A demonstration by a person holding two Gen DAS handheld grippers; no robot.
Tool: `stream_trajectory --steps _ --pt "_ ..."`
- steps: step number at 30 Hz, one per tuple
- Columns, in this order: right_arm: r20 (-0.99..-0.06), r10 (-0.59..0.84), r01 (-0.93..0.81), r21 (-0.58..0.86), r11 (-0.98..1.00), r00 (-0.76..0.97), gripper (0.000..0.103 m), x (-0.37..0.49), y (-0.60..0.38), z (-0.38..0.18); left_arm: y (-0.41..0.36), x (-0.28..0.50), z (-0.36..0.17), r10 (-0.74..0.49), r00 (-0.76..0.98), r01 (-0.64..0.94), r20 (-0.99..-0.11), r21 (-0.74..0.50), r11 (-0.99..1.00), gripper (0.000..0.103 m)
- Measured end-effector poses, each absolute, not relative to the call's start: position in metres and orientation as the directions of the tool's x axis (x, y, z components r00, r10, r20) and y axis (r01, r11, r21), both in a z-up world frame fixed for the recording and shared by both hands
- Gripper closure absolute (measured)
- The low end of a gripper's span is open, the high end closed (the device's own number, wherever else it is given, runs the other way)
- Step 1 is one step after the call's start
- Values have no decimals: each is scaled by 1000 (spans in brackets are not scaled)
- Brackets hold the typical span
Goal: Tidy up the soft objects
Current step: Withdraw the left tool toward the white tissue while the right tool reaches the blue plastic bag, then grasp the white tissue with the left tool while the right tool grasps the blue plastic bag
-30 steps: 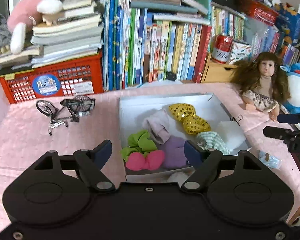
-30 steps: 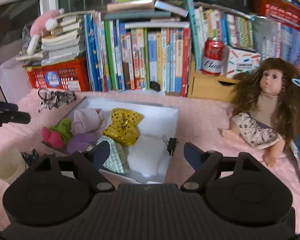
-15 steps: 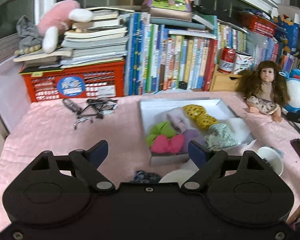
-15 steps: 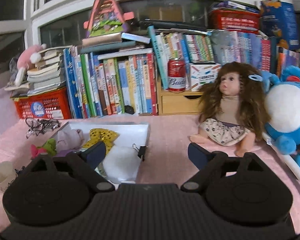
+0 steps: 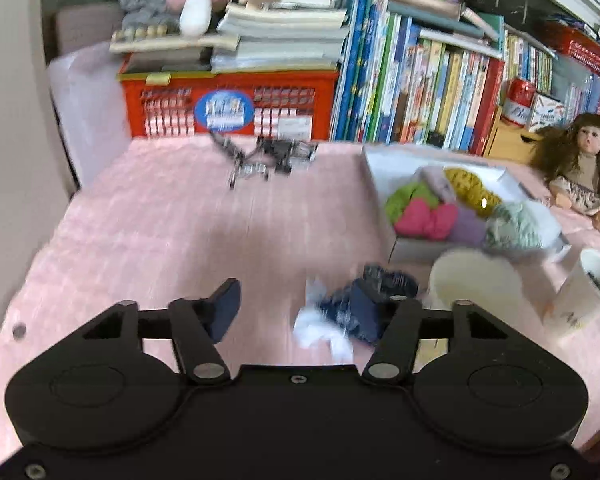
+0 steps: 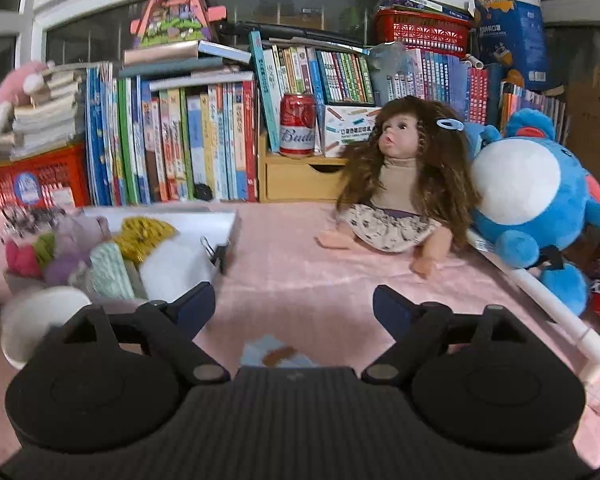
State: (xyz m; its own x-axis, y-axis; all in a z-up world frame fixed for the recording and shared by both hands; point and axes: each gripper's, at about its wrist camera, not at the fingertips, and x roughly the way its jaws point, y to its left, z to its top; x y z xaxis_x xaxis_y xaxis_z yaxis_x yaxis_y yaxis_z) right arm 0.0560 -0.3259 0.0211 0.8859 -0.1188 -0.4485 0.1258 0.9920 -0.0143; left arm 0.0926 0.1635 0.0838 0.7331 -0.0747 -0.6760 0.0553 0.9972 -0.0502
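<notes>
A white box (image 5: 384,160) on the pink tablecloth holds several soft pieces: green (image 5: 410,196), pink (image 5: 424,218), purple, gold sequin (image 5: 474,190) and mint check. It also shows in the right wrist view (image 6: 220,220). A dark blue and white fabric piece (image 5: 352,312) lies on the cloth just ahead of my left gripper (image 5: 296,312), against its right finger. The left gripper is open and empty. My right gripper (image 6: 294,308) is open and empty, low over the cloth, right of the box.
Two white paper cups (image 5: 474,284) (image 5: 580,296) stand near the box. A small model bicycle (image 5: 260,156) lies at the back. A long-haired doll (image 6: 396,184) and blue plush (image 6: 532,200) sit right. Books and a red crate (image 5: 228,104) line the back.
Both grippers have pulled back and away from the box. The left view swung left and down, so the dark fabric now lies by its right finger. The right view turned toward the doll.
</notes>
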Motion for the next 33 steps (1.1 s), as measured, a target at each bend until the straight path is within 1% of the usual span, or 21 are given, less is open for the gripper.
stream_trajectory --steps 1,2,5,8,11,14,20,23,31,33 --pt "-452 -124 127 -24 992 883 15 55 -325 18 165 90 79 -78 727 56 -683 -54 997 53" --pt "-457 -129 130 -30 991 880 17 54 -325 15 167 86 73 -82 721 61 -688 -54 997 54" --pt "-479 -135 135 -35 990 867 22 53 -326 7 164 78 56 -83 715 82 -694 -34 996 54" --pt "-495 -142 142 -37 989 857 24 52 -326 0 154 72 41 -85 732 115 -676 0 993 54" --pt "-506 -140 140 -38 989 851 25 51 -326 -4 139 70 29 -65 757 143 -650 68 987 54" --pt "-511 -143 140 -44 989 848 25 51 -326 -6 127 73 23 -61 773 162 -631 103 981 53" --pt "-525 -148 145 -47 988 838 24 54 -326 -12 122 86 15 -51 774 139 -631 91 986 47" --pt "-537 -147 146 -45 988 830 23 55 -327 -14 120 92 12 -40 770 128 -637 93 987 46" --pt "-556 -133 121 -57 991 821 18 59 -323 -19 119 104 8 -22 764 100 -645 84 991 48" --pt "-560 -130 116 -60 991 818 17 60 -323 -21 120 105 6 -25 760 99 -650 77 992 51"
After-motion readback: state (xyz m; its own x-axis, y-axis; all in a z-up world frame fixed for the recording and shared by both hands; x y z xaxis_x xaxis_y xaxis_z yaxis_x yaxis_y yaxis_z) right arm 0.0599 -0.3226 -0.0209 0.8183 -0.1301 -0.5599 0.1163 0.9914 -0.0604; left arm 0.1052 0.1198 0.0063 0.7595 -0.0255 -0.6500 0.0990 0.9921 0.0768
